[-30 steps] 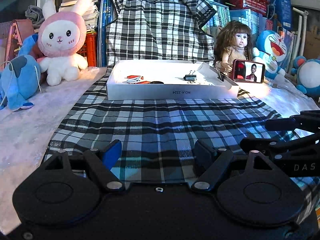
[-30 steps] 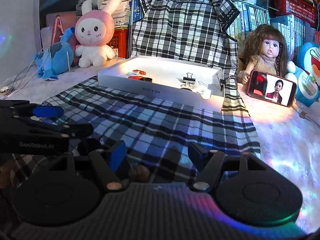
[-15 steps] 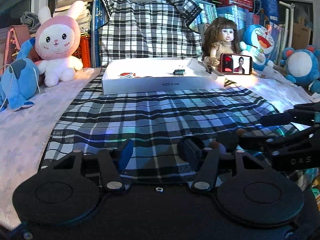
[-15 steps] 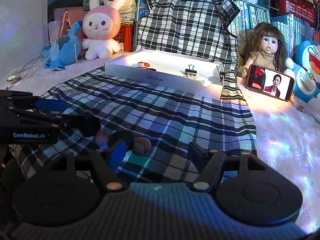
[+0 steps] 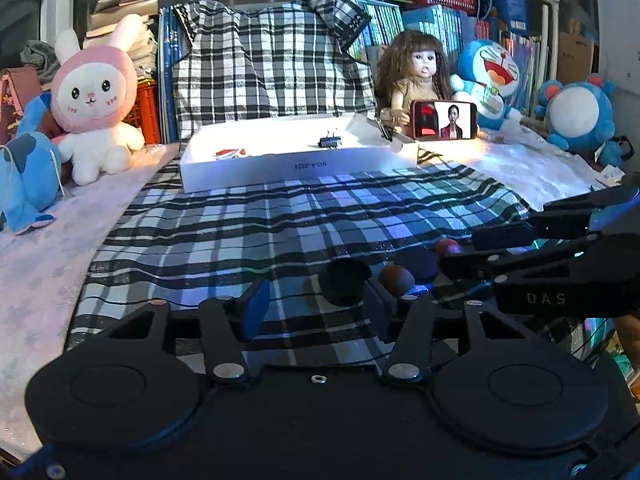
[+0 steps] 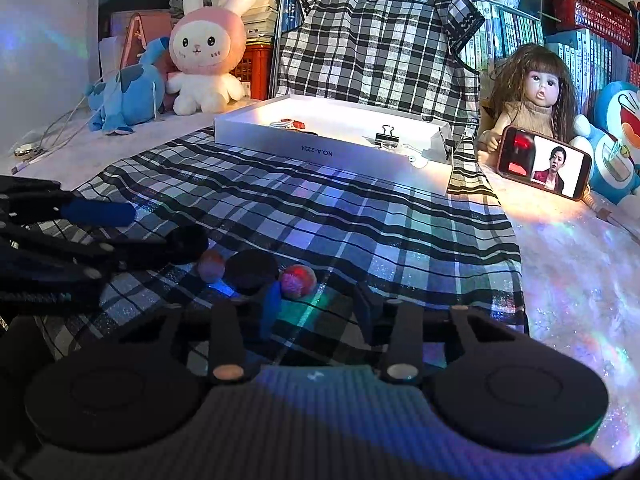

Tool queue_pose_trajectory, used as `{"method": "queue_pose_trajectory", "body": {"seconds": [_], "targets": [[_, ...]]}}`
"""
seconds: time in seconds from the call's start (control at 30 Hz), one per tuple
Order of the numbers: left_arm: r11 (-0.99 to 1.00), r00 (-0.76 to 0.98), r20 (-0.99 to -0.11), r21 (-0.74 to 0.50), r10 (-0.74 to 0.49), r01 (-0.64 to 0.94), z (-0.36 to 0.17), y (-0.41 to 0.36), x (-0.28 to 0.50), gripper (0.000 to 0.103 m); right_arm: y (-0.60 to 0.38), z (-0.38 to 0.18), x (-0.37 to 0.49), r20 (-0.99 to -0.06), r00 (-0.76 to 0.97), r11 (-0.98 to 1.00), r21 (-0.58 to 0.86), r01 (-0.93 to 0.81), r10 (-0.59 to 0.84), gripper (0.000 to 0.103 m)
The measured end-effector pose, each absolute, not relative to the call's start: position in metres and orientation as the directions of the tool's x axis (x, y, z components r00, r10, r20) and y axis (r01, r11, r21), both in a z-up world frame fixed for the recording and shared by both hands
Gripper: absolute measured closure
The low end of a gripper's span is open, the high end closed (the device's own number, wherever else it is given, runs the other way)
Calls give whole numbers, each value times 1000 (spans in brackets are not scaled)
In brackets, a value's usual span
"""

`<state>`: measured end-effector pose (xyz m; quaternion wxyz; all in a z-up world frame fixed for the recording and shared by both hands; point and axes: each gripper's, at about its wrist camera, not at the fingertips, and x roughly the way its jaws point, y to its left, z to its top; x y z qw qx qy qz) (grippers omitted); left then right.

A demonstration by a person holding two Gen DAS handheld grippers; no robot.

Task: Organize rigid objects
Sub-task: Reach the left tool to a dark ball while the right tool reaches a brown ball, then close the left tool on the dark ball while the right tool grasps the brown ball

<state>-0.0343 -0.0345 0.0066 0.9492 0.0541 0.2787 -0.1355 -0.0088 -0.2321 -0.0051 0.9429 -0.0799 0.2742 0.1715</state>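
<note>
Here, both grippers' fingers apart, closing on nothing; plaid cloth (image 5: 280, 216) bare up to white tray (image 5: 296, 168) edge.

Plaid cloth (image 5: 280, 220) open; white box (image 5: 296, 164) blocks far end.

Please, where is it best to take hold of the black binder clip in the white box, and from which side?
I would take the black binder clip by its wire handles, which seem to stand up above the body, and come down from above. The front wall of the white box would likely block a level approach.
</note>
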Motion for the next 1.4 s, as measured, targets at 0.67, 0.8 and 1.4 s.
{"method": "queue_pose_trajectory", "body": {"seconds": [0.67, 0.8, 1.4], "targets": [[973, 811, -550, -11, -198, 230, -6, -40, -8, 68, -219, -12, -10, -494, 837, 950, -66, -305, 234, 76], [975, 816, -545, -9, -192, 224, -6, -41, -7, 73, -218, -12, -11, -492, 838, 950, -65, -306, 237, 77], [981, 809, -565, -8, -164, 193, 2, -39, 9, 73, -216, 0, -1, -476, 847, 956, -44, -291, 236, 77]]}}
